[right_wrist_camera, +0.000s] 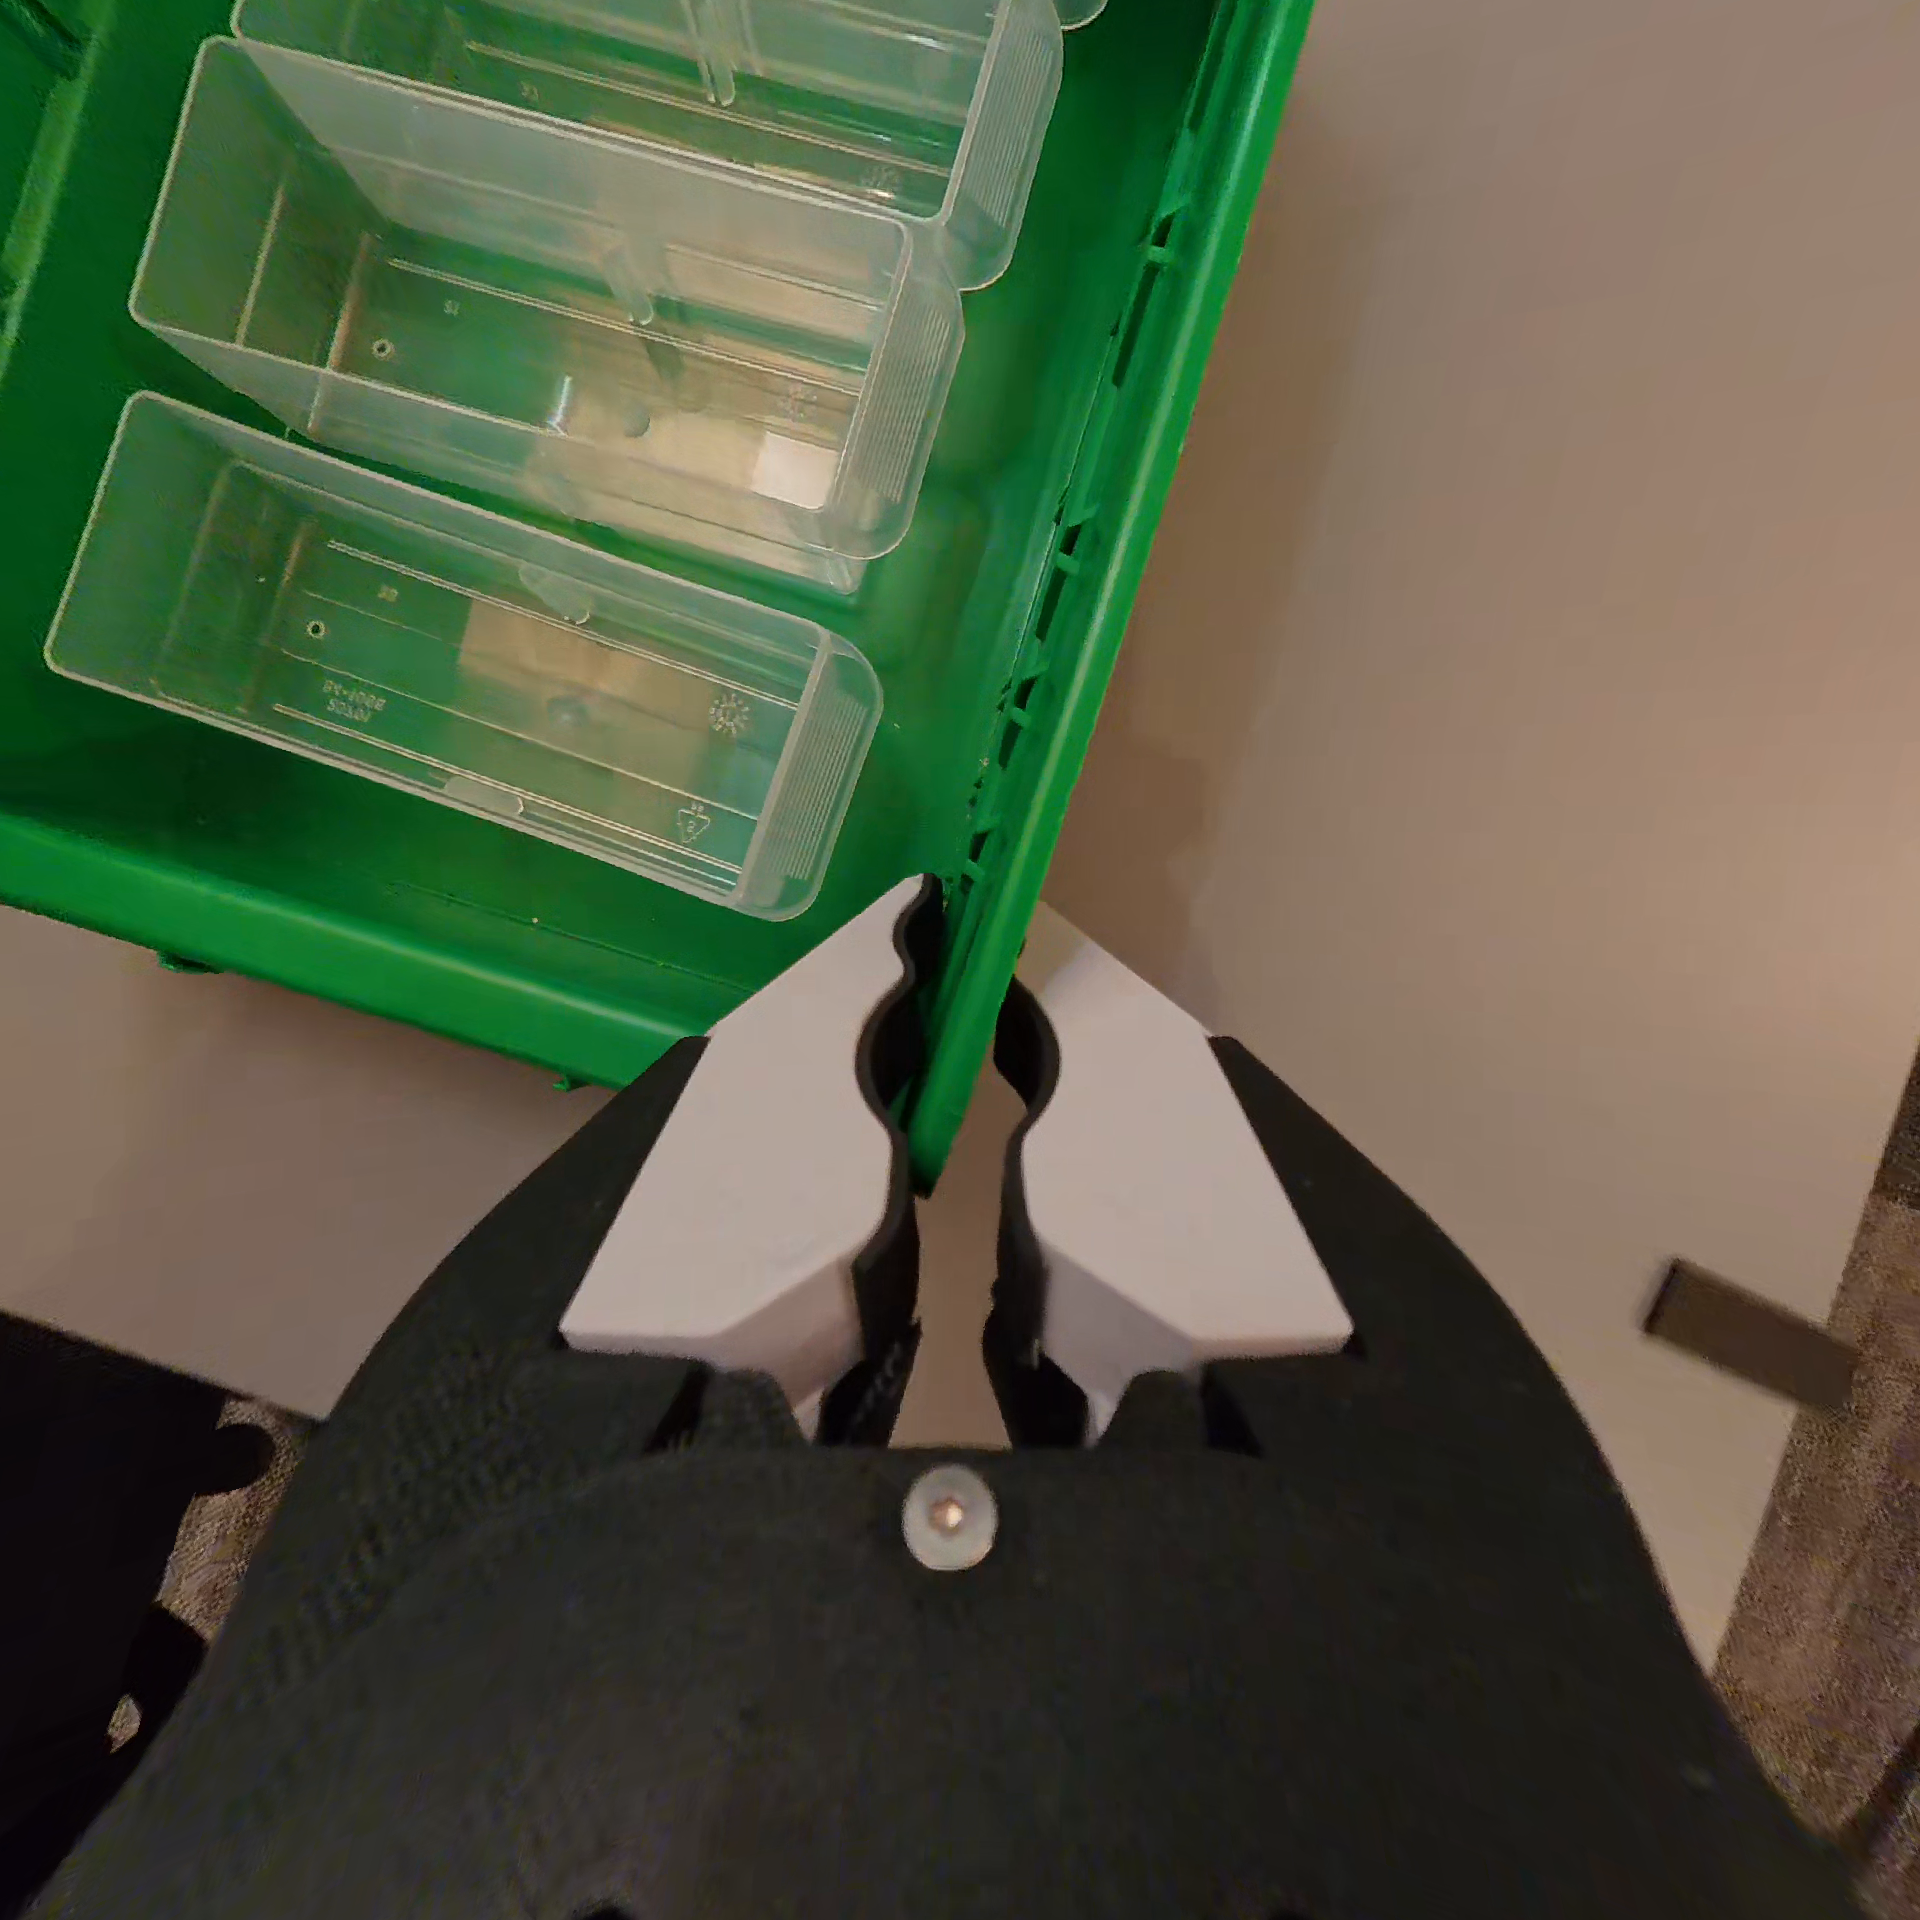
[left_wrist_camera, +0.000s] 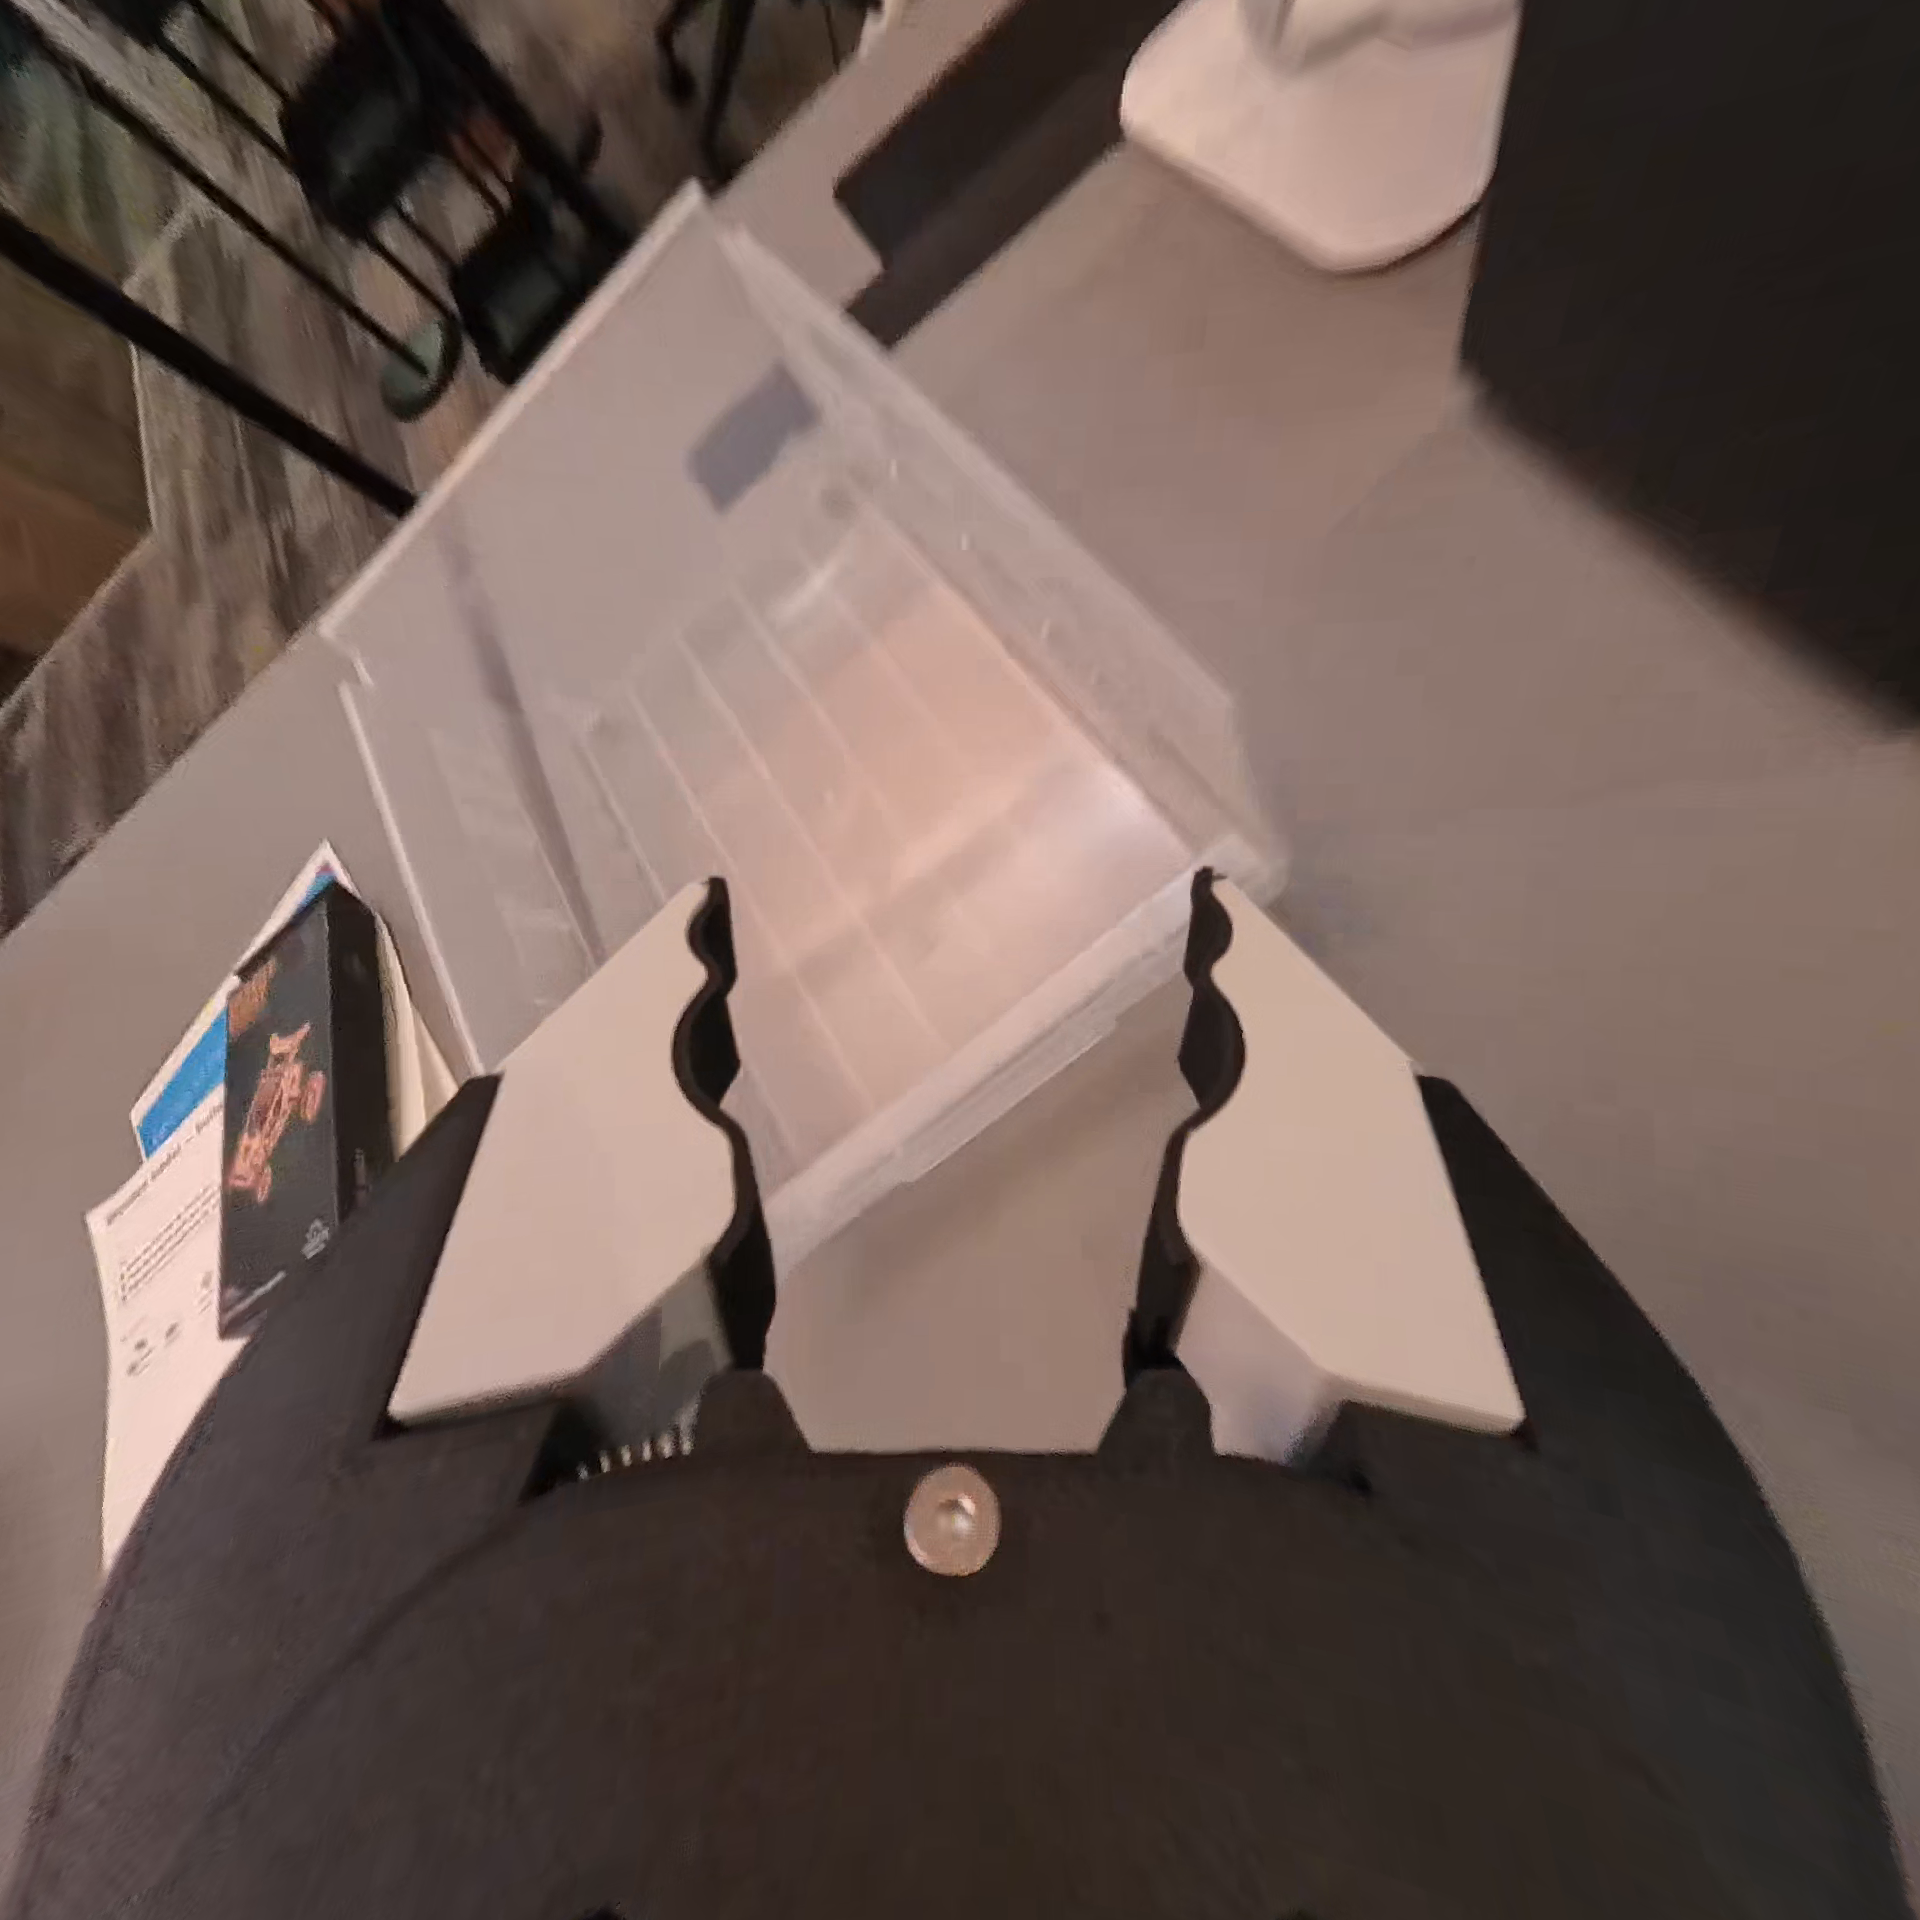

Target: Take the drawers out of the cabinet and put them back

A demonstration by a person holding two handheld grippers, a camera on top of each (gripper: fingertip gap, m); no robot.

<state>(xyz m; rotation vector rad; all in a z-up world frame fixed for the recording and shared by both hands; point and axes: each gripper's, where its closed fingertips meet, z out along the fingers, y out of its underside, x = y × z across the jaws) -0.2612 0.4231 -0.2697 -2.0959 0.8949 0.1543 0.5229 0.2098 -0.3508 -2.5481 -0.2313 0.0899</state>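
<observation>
The right gripper (right_wrist_camera: 961,935) pinches the green crate's (right_wrist_camera: 1049,831) rim beside three clear drawers (right_wrist_camera: 457,665) lying crosswise, while the left gripper (left_wrist_camera: 956,894), spread wide and empty, faces a clear cabinet (left_wrist_camera: 727,644) running far-left.

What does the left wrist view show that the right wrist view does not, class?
Only the left wrist view: the open left gripper facing a clear plastic cabinet, a small black box lying on papers. Only the right wrist view: the right gripper clamping the green tray's rim, three clear drawers inside. Both: the pale tabletop.
</observation>
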